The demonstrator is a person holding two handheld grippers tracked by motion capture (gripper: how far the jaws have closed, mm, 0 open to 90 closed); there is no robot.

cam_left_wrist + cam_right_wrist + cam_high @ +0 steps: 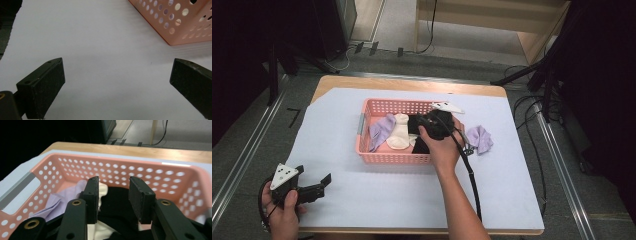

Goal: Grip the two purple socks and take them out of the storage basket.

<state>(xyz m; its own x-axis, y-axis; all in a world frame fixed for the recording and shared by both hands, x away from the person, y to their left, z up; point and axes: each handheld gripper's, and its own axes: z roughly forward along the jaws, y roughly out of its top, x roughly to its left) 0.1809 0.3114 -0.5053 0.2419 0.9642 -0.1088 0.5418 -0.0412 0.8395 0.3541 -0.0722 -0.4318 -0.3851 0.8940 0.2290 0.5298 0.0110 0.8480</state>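
A: my right gripper point(432, 131) is over the pink basket point(382, 158), socks inside, one lilac sock point(480, 138) lying just outside

B: left?

A: left gripper point(314, 184) sits at the table's point(402, 84) near corner

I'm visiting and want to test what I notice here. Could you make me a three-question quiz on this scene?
1. True or false: the purple sock on the table lies inside the basket.
2. Which gripper is over the basket? A) left gripper B) right gripper
3. Fill in: the left gripper's jaws stand ___ over the bare white sheet.

Key: 1 false, it lies right of the basket; another purple sock, a white sock and a black sock are inside. 2 B. 3 open.
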